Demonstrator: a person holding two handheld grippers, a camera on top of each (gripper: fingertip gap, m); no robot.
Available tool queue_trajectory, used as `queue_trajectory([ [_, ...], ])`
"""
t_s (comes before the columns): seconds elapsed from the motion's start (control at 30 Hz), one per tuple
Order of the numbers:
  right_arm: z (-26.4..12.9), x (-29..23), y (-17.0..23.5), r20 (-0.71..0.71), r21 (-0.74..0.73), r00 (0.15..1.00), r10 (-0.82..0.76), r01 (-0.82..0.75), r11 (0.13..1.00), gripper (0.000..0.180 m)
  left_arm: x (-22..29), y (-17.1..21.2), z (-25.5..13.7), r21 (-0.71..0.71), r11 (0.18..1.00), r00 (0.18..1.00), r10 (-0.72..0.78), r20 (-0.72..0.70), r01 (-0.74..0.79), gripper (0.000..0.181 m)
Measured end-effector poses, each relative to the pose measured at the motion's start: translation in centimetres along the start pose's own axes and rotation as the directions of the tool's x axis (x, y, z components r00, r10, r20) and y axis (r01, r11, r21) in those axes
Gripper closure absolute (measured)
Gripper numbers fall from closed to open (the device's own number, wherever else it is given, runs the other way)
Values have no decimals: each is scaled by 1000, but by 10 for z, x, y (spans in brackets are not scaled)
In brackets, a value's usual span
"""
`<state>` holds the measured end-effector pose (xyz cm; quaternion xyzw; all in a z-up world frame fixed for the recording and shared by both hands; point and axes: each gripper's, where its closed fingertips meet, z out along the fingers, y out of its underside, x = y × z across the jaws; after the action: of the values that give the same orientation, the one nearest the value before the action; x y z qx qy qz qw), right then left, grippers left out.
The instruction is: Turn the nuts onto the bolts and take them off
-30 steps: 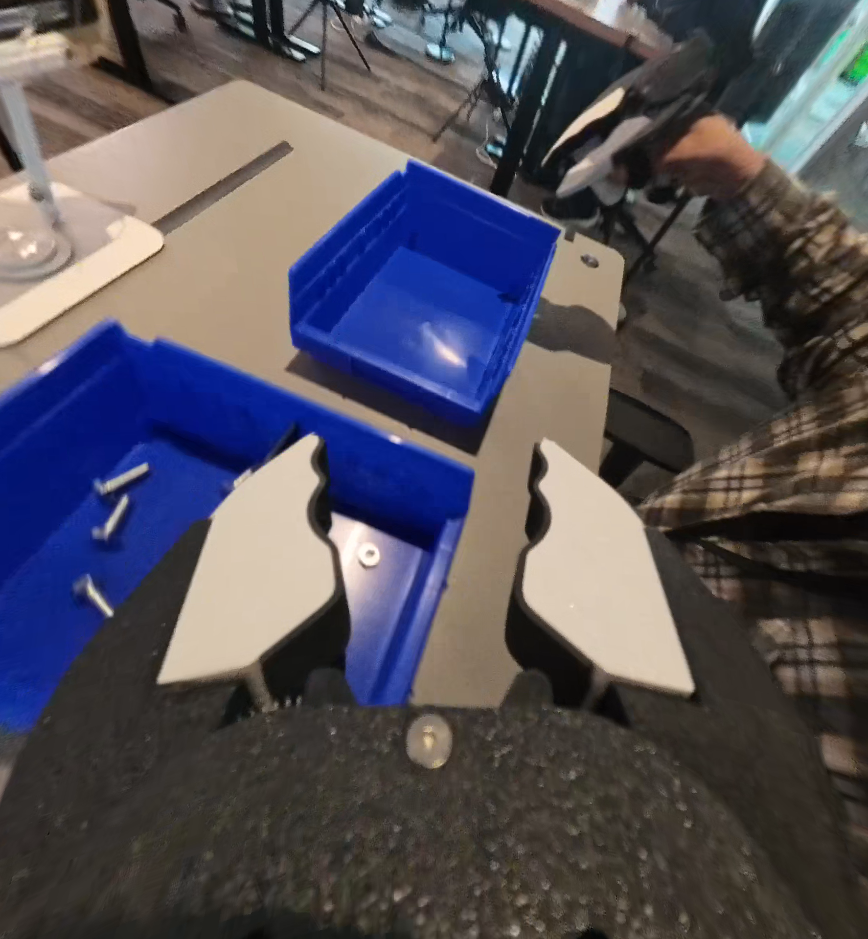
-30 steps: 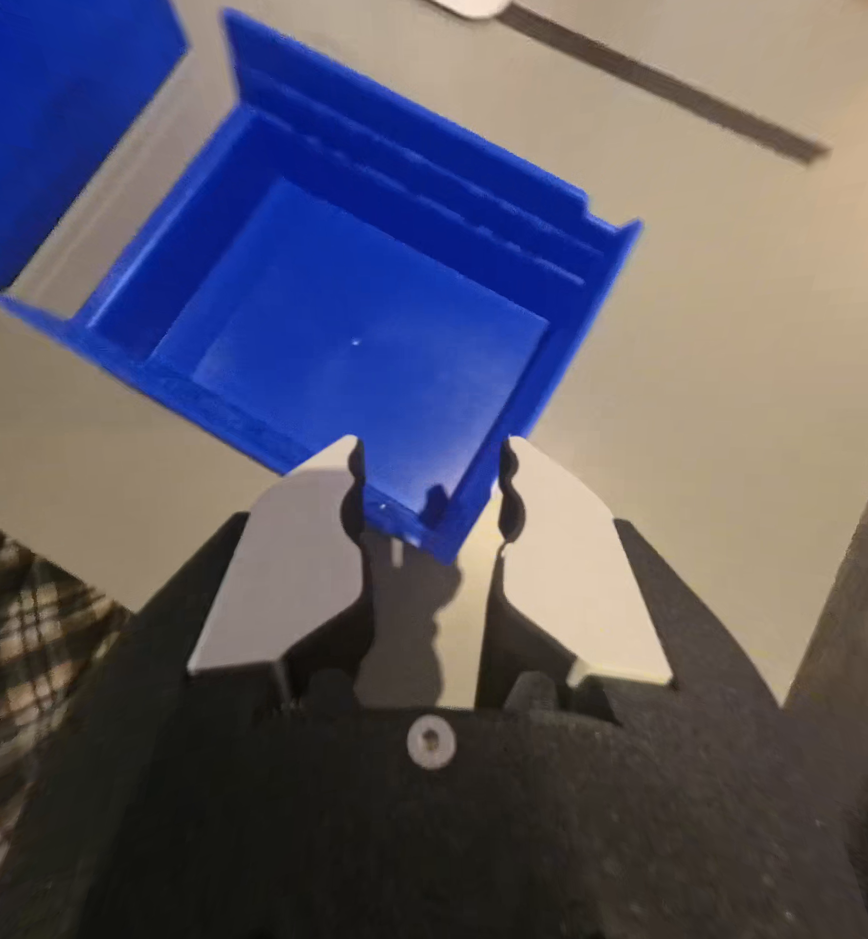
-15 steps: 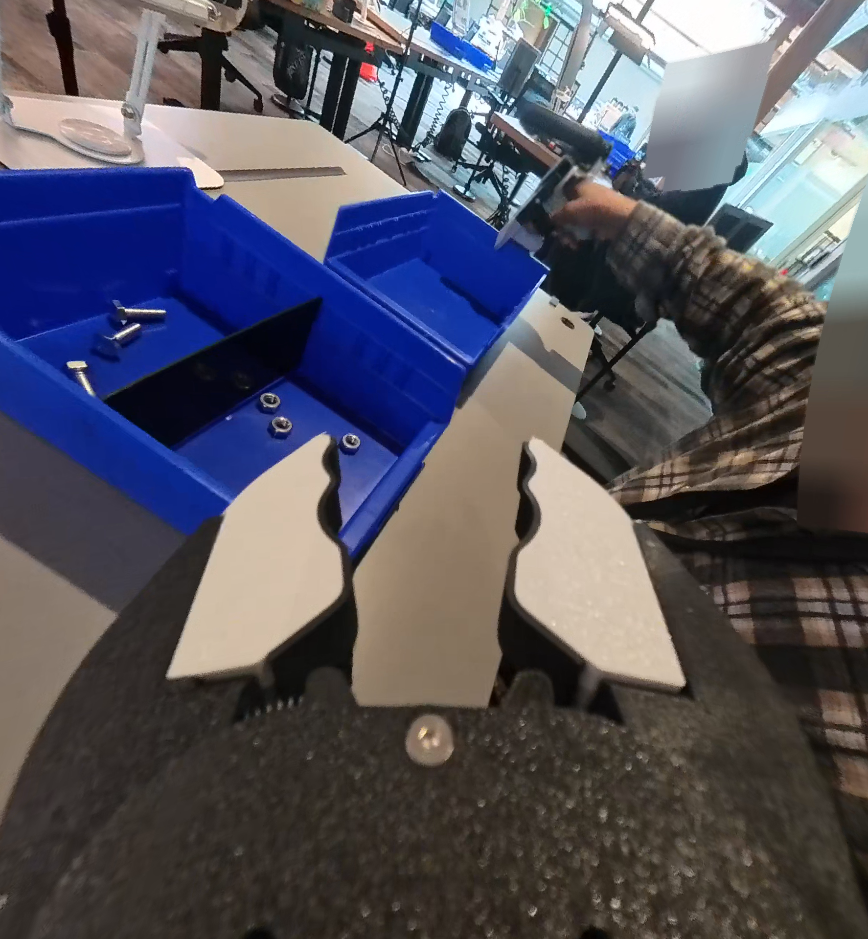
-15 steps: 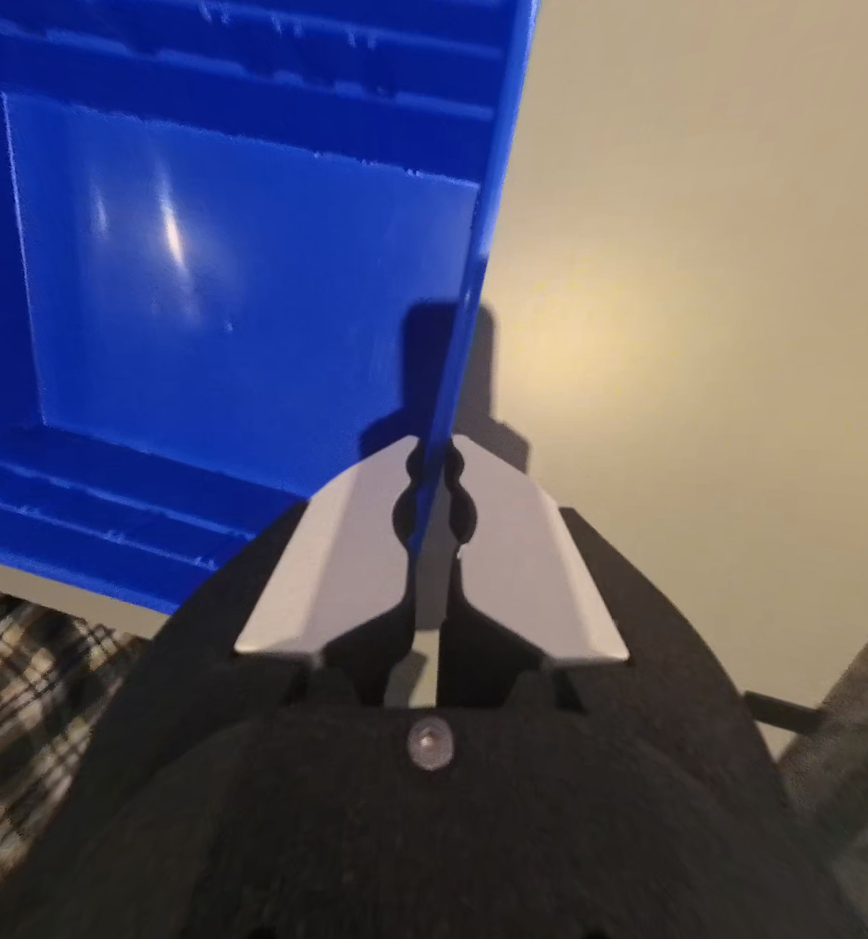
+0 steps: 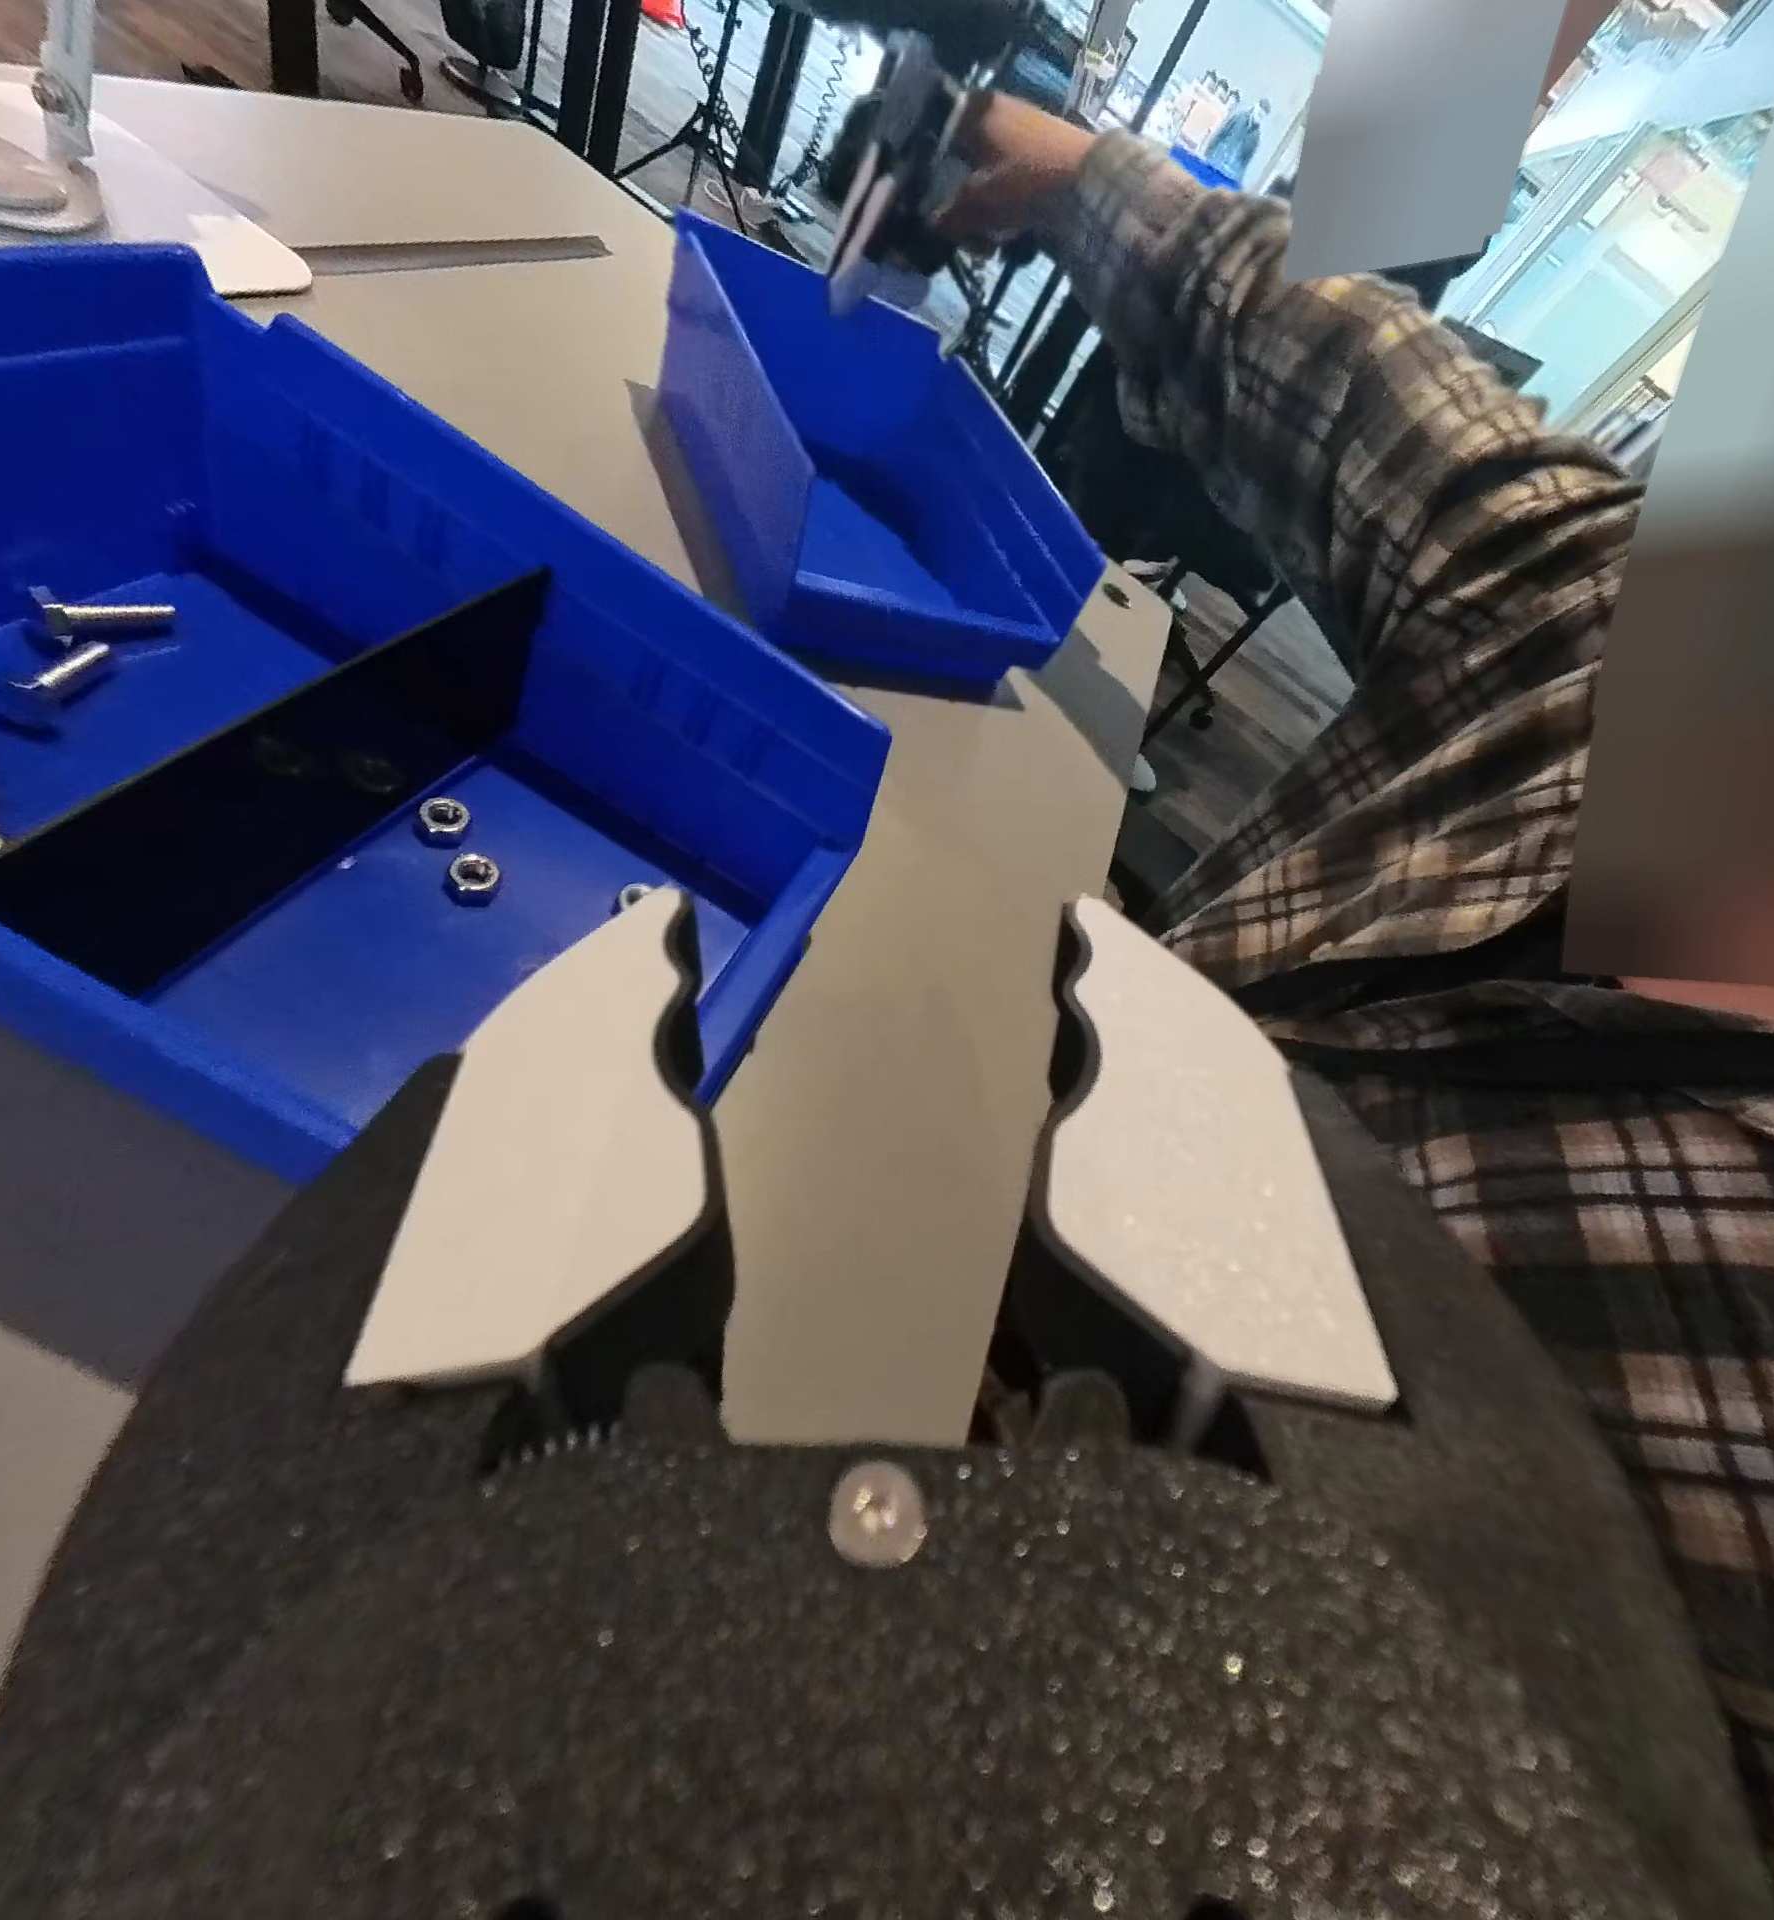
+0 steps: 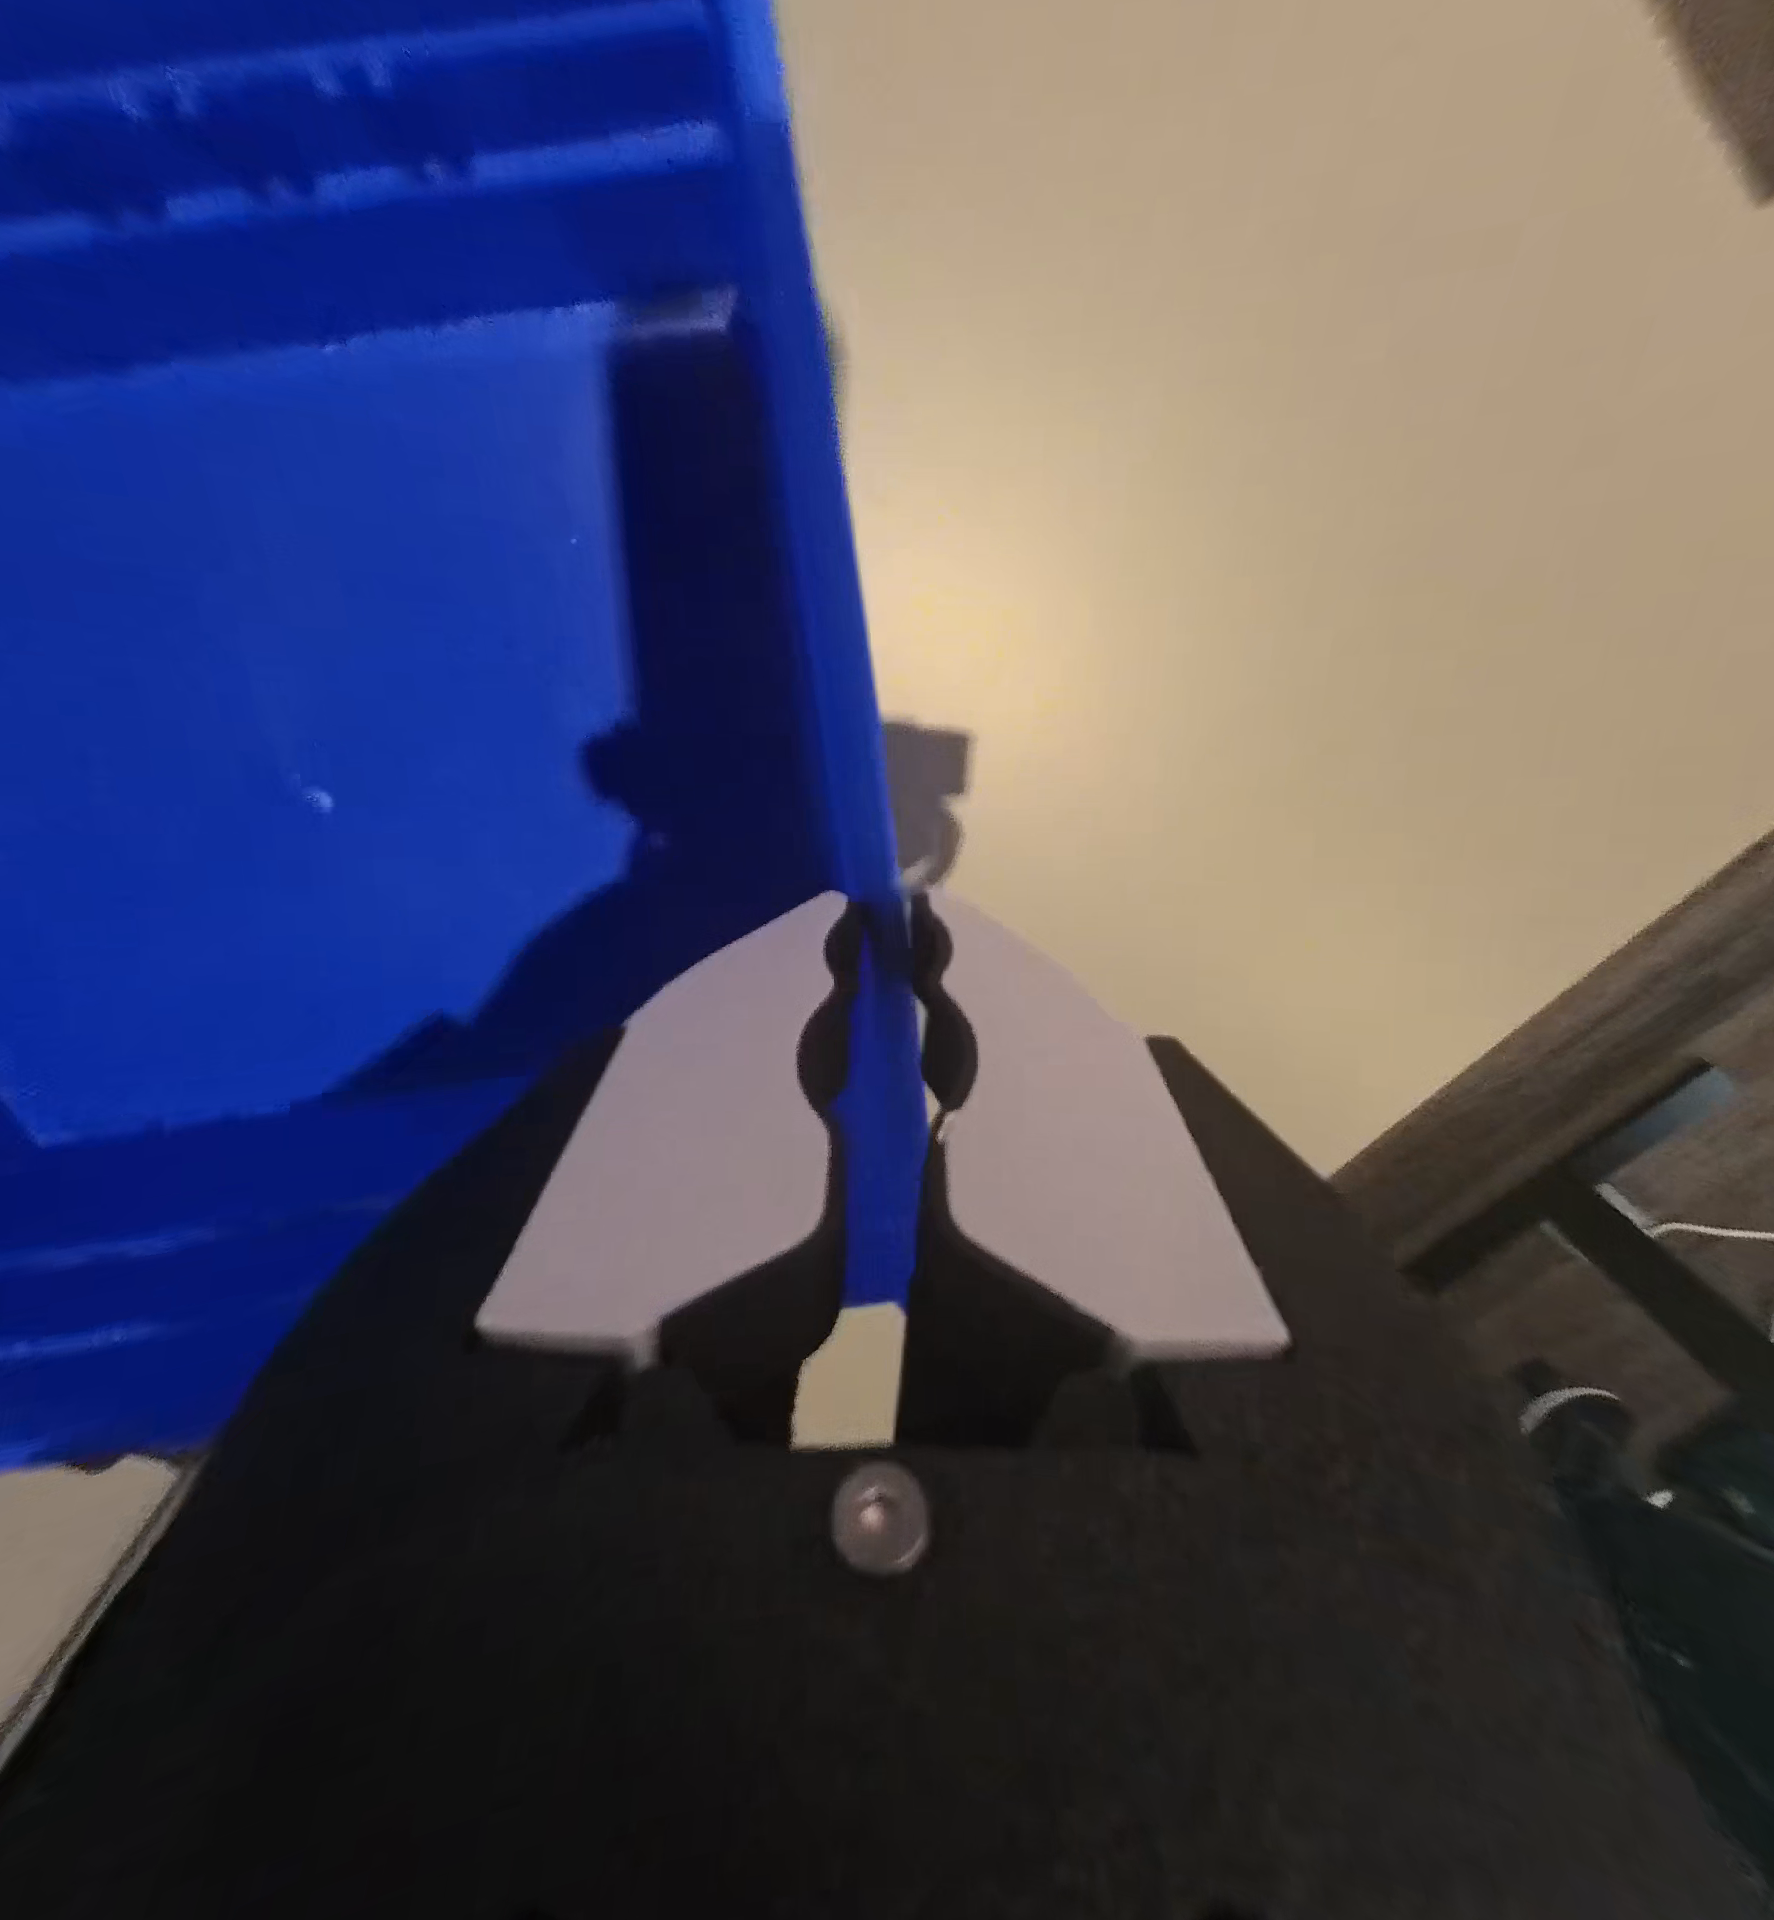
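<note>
I judge the step in hand to be preparation, not threading: I am repositioning the empty small blue bin (image 5: 893, 499) before any nut meets a bolt. My right gripper (image 6: 878, 914) is clamped on that bin's side wall, the thin blue edge running straight between the two fingers. The far view from the left wrist shows this bin tipped up on one side, its opposite edge apparently on the grey table (image 5: 914, 935). Nothing is visible inside it.

My left gripper (image 5: 878, 914) holds nothing. Its fingers stand wide apart over bare table, just beside the near right corner of the large blue bin (image 5: 509, 499).

Location of the task parts:
- Three bolts (image 5: 98, 618) lie loose in the left compartment of the large bin.
- Nuts (image 5: 472, 873) lie in the right compartment, beyond the black divider (image 5: 270, 769); two show fully, and a third is partly hidden behind my left fingertip.
- No nut is on a bolt.

Next move, as I judge it: set the small bin down flat and release the wall, then bring the left gripper into the large bin to take a bolt by its shank. The nuts lie flat on the bin floor, so the pickup calls for a steep approach and a narrow, accurate closure. Risk: the tilted bin may slide or drop if I let go early.
</note>
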<state>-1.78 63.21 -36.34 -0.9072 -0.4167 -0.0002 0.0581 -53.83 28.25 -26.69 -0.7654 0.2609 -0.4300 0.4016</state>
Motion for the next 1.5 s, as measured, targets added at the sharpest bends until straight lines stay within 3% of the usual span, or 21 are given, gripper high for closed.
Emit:
queue_trajectory([
  [0.1, -20, 20, -15, -126, 91, 988, 91, -79, 993, 144, 6, -2, -1, 15, 1000, 1000, -6, -11, 6, 116],
  [0.23, -63, -10, -3, -66, 290, 918, 392, -358, 887, 107, 7, -1, -8, 38, 999, 1000, 4, 2, -4, 116],
  [0.37, -74, -65, 47, 24, 331, 853, 521, -499, 801, 101, 11, -1, -13, 67, 998, 1000, -7, -24, 8, 116],
  [0.5, -73, -98, 81, 155, 352, 768, 621, -630, 692, 112, 19, 1, -13, 67, 998, 998, 9, -56, -5, 116],
  [0.6, -56, -121, 92, 255, 276, 692, 675, -721, 635, 114, 26, 4, -10, 59, 998, 997, 32, -69, -28, 116],
  [0.73, -23, -130, 104, 216, 200, 643, 735, -766, 611, 111, 36, 8, -12, 68, 996, 995, 61, -74, -56, 116],
  [0.77, -17, -132, 103, 230, 186, 640, 733, -768, 612, 119, 37, 9, -14, 74, 996, 995, 64, -70, -59, 116],
  [0.83, -11, -137, 95, 304, 168, 631, 714, -773, 612, 157, 36, 9, -17, 88, 995, 996, 61, -64, -55, 116],
  [0.97, -6, -127, 95, 332, 117, 596, 731, -795, 595, 168, 29, 10, -21, 100, 995, 998, 28, -62, -22, 116],
  [1.2, -3, -65, 119, 136, 117, 684, 717, -729, 674, 176, 20, 8, -14, 101, 995, 998, 2, -62, 4, 117],
  [1.5, 0, 6, 129, 52, 63, 805, 591, -593, 803, 176, 11, 4, 7, 41, 999, 998, -30, -55, 32, 118],
])
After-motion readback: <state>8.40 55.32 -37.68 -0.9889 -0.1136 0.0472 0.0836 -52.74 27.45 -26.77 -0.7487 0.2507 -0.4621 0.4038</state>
